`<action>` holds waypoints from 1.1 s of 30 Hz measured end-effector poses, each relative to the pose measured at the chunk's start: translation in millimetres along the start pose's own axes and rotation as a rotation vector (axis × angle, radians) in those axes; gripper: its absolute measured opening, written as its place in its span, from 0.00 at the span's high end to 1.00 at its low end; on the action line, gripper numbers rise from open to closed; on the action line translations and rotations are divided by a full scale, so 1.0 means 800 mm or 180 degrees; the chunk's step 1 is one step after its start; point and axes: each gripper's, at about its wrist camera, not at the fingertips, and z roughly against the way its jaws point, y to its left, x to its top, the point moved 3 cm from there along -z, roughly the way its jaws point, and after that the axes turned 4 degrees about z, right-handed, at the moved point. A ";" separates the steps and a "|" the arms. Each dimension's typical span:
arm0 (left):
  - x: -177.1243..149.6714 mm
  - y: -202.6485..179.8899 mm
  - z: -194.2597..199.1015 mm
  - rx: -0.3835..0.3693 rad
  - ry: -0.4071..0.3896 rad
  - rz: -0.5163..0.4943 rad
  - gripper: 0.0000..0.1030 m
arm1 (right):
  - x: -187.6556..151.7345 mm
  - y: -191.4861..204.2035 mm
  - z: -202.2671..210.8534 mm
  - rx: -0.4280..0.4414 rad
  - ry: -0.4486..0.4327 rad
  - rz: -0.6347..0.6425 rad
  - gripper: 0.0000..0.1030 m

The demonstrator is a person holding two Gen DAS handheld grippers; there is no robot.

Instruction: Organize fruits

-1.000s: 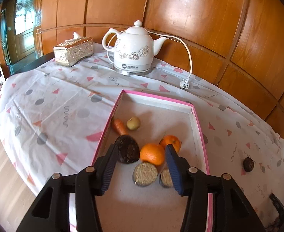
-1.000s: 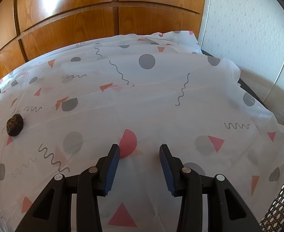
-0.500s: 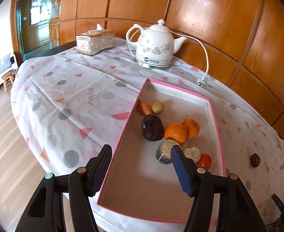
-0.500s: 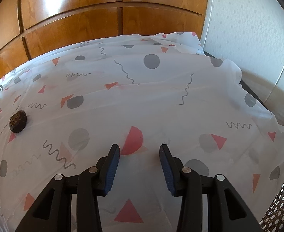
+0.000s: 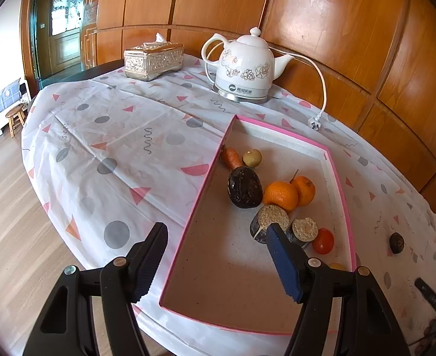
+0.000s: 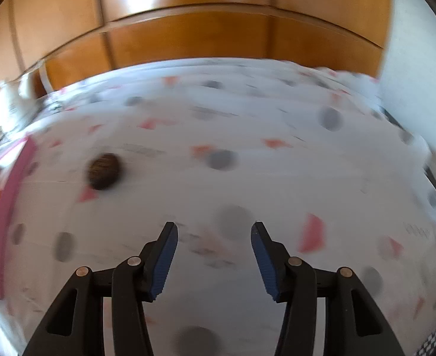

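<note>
Fruit gathered in the pink tray, one dark fruit loose on the cloth

The left gripper (image 5: 216, 255), jaws opening and empty, hangs over the tray's (image 5: 341, 190) near left corner; bare cloth spreads to the tabletop's left edge. Oranges (image 5: 280, 195) cluster toward the tray's right wall. The right gripper (image 6: 213, 252), jaws opening, empty, hovers over open cloth, the wrinkled dark fruit (image 6: 103, 171) beyond, outside the tray.

The right wrist view was smeared: the dark fruit (image 6: 103, 171) ahead-left of the right claw (image 6: 213, 256) lacked detail. A yellow fruit (image 5: 336, 266) hid behind the left claw (image 5: 218, 262).
</note>
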 end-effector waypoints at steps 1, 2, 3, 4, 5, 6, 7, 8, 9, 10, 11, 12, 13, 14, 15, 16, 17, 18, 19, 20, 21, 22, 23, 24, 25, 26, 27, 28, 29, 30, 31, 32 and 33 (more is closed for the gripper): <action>0.000 0.000 0.001 0.0002 -0.0009 -0.0004 0.33 | 0.005 0.010 -0.001 0.0051 -0.0010 0.0062 0.48; 0.000 0.000 0.002 0.0006 -0.0015 -0.0008 0.32 | 0.011 0.021 -0.002 0.0099 -0.0022 0.0127 0.45; 0.000 0.000 0.003 0.0009 -0.0021 -0.0009 0.32 | 0.019 0.035 -0.005 0.0154 -0.0030 0.0208 0.42; -0.001 0.000 0.004 0.0014 -0.0027 -0.0009 0.32 | 0.024 0.046 -0.007 0.0200 -0.0033 0.0281 0.39; -0.001 0.001 0.005 0.0020 -0.0036 -0.0009 0.30 | 0.030 0.056 -0.010 0.0233 -0.0034 0.0351 0.39; -0.001 0.001 0.006 0.0034 -0.0050 -0.0012 0.29 | 0.036 0.067 -0.013 0.0249 -0.0039 0.0426 0.39; -0.002 0.002 0.007 0.0039 -0.0058 -0.0009 0.29 | 0.043 0.078 -0.017 0.0267 -0.0045 0.0502 0.39; -0.001 0.002 0.007 0.0040 -0.0063 -0.0004 0.29 | 0.047 0.083 -0.020 0.0277 -0.0044 0.0537 0.39; -0.001 0.003 0.007 0.0043 -0.0064 -0.0003 0.29 | 0.052 0.092 -0.024 0.0280 -0.0040 0.0591 0.39; -0.001 0.003 0.007 0.0052 -0.0065 -0.0006 0.29 | 0.057 0.097 -0.029 0.0277 -0.0028 0.0629 0.39; -0.001 0.004 0.008 0.0055 -0.0065 -0.0007 0.28 | 0.062 0.105 -0.036 0.0270 -0.0002 0.0678 0.39; -0.001 0.004 0.008 0.0059 -0.0063 -0.0006 0.28 | 0.064 0.109 -0.041 0.0243 0.0026 0.0711 0.39; -0.001 0.005 0.007 0.0063 -0.0061 -0.0007 0.28 | 0.066 0.113 -0.046 0.0202 0.0058 0.0744 0.39; -0.001 0.005 0.007 0.0071 -0.0064 -0.0009 0.28 | 0.068 0.117 -0.053 0.0181 0.0086 0.0773 0.39; 0.000 0.005 0.008 0.0079 -0.0069 -0.0010 0.27 | 0.067 0.116 -0.055 0.0173 0.0096 0.0790 0.39; 0.000 0.006 0.008 0.0089 -0.0072 -0.0009 0.27 | 0.068 0.119 -0.059 0.0133 0.0114 0.0827 0.39; 0.000 0.007 0.007 0.0094 -0.0073 -0.0003 0.26 | 0.069 0.120 -0.061 0.0095 0.0120 0.0858 0.42; 0.001 0.008 0.007 0.0093 -0.0074 0.0003 0.26 | 0.069 0.121 -0.061 0.0097 0.0113 0.0884 0.46; 0.001 0.008 0.007 0.0095 -0.0073 0.0008 0.26 | 0.069 0.123 -0.061 0.0118 0.0119 0.0905 0.54; 0.000 0.008 0.006 0.0098 -0.0067 0.0011 0.26 | 0.069 0.124 -0.062 0.0123 0.0123 0.0920 0.58; 0.000 0.008 0.005 0.0098 -0.0057 0.0014 0.26 | 0.069 0.125 -0.063 0.0108 0.0123 0.0946 0.58; 0.000 0.008 0.005 0.0097 -0.0051 0.0012 0.26 | 0.069 0.127 -0.063 0.0098 0.0115 0.0963 0.58; -0.001 0.008 0.004 0.0097 -0.0048 0.0008 0.26 | 0.070 0.127 -0.063 0.0094 0.0110 0.0972 0.58; -0.001 0.008 0.004 0.0096 -0.0039 0.0004 0.26 | 0.070 0.127 -0.064 0.0098 0.0108 0.0971 0.58; -0.001 0.007 0.003 0.0095 -0.0034 0.0004 0.26 | 0.069 0.127 -0.064 0.0104 0.0105 0.0971 0.59; -0.002 0.007 0.004 0.0094 -0.0033 0.0005 0.26 | 0.069 0.126 -0.064 0.0110 0.0101 0.0974 0.59; -0.001 0.007 0.004 0.0092 -0.0036 0.0004 0.26 | 0.069 0.126 -0.063 0.0115 0.0099 0.0980 0.59; -0.001 0.007 0.004 0.0091 -0.0038 0.0002 0.26 | 0.069 0.126 -0.063 0.0118 0.0098 0.0989 0.59; -0.001 0.007 0.005 0.0089 -0.0039 0.0000 0.26 | 0.069 0.126 -0.063 0.0121 0.0099 0.0996 0.59; -0.001 0.006 0.005 0.0090 -0.0039 -0.0002 0.26 | 0.069 0.126 -0.062 0.0127 0.0100 0.1007 0.59; -0.001 0.006 0.005 0.0091 -0.0040 -0.0003 0.26 | 0.069 0.126 -0.062 0.0140 0.0100 0.1012 0.59; -0.001 0.006 0.005 0.0090 -0.0037 -0.0001 0.26 | 0.068 0.126 -0.061 0.0157 0.0101 0.1013 0.59; -0.001 0.006 0.005 0.0090 -0.0039 -0.0002 0.26 | 0.067 0.126 -0.059 0.0179 0.0101 0.1008 0.59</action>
